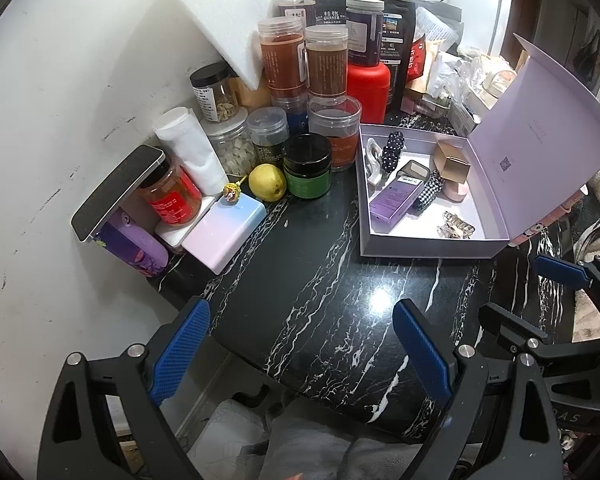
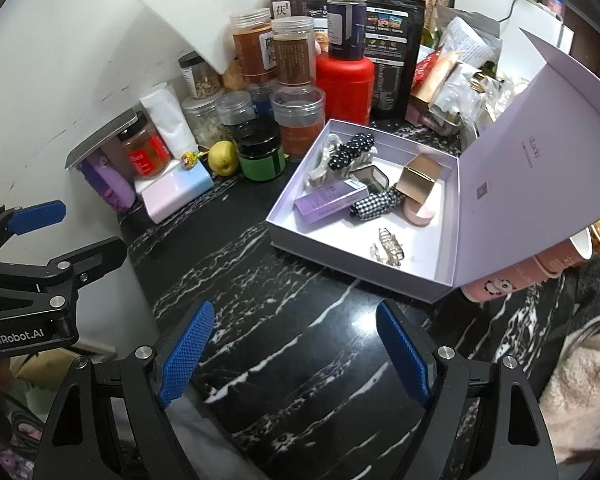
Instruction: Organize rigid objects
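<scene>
The big lilac box (image 2: 364, 280) sits on the black table with its lid (image 2: 540, 168) standing up and open. The small things are already inside it: a purple carton (image 2: 330, 202), a gold box (image 2: 422, 178), a checked hair clip (image 2: 376, 204), a dotted hair clip (image 2: 352, 150), a pink round case (image 2: 420, 214) and a shiny claw clip (image 2: 388, 246) lying alone near the front wall.

Both tools hang over the bare part of the table, near its front edge and well apart from the box. The left gripper (image 1: 300, 348) has its blue pads spread wide with nothing between them. The right gripper (image 2: 296, 354) is spread wide and holds nothing too.

It looks like the packing is nearly done, so the next step is probably to shut the lid or tidy what is in the box. To do that well, one tool should steady the box wall so it does not slide on the smooth table. The other should push the top edge of the lid slowly down. The gold box stands tallest, so the lid may bump it. Pink cups (image 2: 540, 272) lie just behind the lid, so it should not be pushed back.

The table (image 2: 284, 344) is shiny black stone with white lines, and a light shines off it. At the back, by the white wall (image 1: 80, 80), stand many jars (image 1: 328, 64), a red bottle (image 1: 370, 88), a green jar (image 1: 308, 166) and a yellow pear (image 1: 267, 182).
</scene>
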Demonstrator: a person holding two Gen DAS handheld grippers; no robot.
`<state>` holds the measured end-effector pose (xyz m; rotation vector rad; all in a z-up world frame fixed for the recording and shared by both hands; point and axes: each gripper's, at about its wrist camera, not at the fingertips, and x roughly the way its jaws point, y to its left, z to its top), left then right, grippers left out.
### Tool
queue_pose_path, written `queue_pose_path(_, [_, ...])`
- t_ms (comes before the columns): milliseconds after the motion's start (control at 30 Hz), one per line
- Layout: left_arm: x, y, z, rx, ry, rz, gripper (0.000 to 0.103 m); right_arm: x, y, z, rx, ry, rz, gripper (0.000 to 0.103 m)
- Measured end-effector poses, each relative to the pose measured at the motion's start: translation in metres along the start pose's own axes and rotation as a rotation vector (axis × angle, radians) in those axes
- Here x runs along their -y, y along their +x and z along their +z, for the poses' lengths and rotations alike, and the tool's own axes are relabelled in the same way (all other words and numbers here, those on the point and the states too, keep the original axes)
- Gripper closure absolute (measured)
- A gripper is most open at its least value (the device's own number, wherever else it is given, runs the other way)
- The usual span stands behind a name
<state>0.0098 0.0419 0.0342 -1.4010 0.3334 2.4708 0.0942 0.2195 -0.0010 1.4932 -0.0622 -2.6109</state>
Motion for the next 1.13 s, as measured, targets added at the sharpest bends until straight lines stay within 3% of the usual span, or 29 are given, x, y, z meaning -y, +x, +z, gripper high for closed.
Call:
queue_pose_path(867, [-0.0006, -0.0015, -0.0041, -0.002, 0.013, 0.019, 0.009, -0.0031, -0.0033, -0.0034, 0.001, -0.007, -0.003, 0.019])
queue_pose_path(1133, [-0.0020, -0.0014, -0.0030, -0.007, 0.010, -0.010, 0.009, -0.0026, -0.0033, -0.0036, 0.003, -0.008, -0.002, 0.019])
